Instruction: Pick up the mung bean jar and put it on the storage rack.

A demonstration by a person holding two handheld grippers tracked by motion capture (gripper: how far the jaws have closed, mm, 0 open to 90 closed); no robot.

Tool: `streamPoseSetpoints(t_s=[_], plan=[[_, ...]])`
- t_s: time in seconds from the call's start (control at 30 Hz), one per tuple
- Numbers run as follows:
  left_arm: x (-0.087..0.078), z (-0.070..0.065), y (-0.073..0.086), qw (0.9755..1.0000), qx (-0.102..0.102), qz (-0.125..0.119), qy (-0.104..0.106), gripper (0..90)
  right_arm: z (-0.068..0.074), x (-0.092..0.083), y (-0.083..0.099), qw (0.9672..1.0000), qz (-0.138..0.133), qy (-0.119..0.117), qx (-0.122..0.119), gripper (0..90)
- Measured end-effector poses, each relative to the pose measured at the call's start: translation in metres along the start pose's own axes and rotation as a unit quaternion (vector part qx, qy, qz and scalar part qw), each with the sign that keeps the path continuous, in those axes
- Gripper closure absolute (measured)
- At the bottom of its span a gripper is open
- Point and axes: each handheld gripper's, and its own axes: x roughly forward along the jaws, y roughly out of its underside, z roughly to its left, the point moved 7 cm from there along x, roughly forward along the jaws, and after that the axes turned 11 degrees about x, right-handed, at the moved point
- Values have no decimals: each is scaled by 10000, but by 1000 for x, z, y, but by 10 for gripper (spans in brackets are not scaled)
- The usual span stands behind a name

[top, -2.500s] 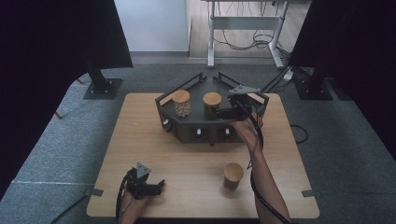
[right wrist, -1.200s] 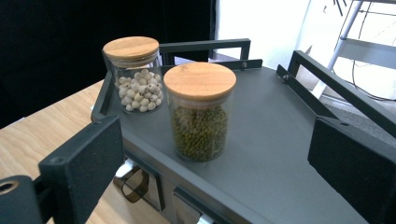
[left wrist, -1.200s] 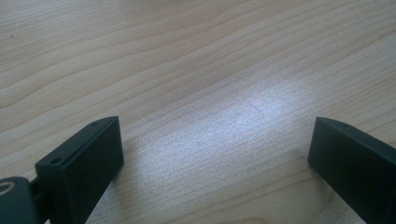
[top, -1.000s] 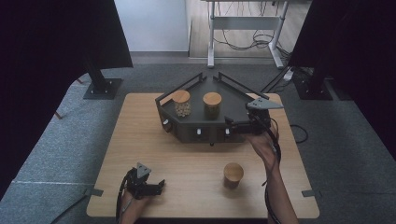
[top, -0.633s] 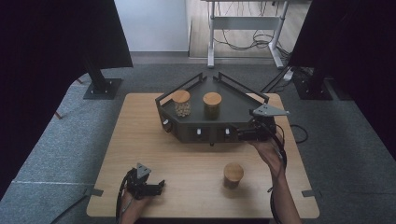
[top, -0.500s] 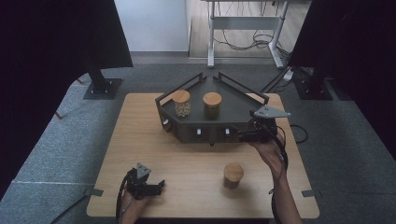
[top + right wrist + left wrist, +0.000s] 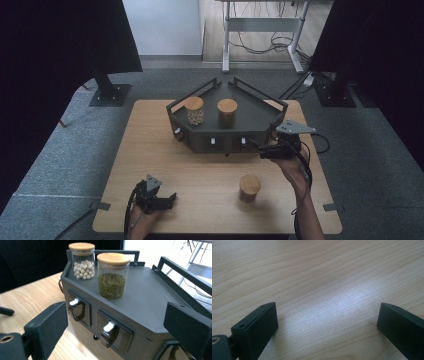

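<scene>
A dark hexagonal rack (image 7: 260, 117) with small front drawers stands at the back of the wooden table (image 7: 150, 150). On its top are a white-bean jar (image 7: 194, 110) and a green-bean jar (image 7: 227, 112), both with wooden lids. A third lidded jar (image 7: 249, 187) stands on the table in front. My right gripper (image 7: 259, 149) is level by the rack's right front face and points left. Its jaws have just been closing a little, are still wide apart and hold nothing. In the right gripper view they frame the rack (image 7: 150, 302) and a white drawer handle (image 7: 109, 327). My left gripper (image 7: 170, 200) rests open near the front edge.
Another drawer handle (image 7: 74, 301) sits further left on the rack's front. Raised rails (image 7: 250, 90) edge the rack's top. Between the open jaws of my left gripper (image 7: 327, 320) lies bare tabletop (image 7: 312, 277). Black stands and a desk frame with cables sit on the carpet beyond the table.
My right hand has come off the rack's top, swung out to the right and sunk to the rack's right front face. The left gripper and the jars have not moved.
</scene>
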Motion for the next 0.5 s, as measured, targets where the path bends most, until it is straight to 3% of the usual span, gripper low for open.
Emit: streamPoseSetpoints(t_s=[0.17,0.5], plan=[[0,0,0,10000,0,1,1,30,-1,-6,10,9998,97,49,-165,77],[0,0,0,10000,0,0,1,30,-9,-15,23,9996,219,134,107,55]])
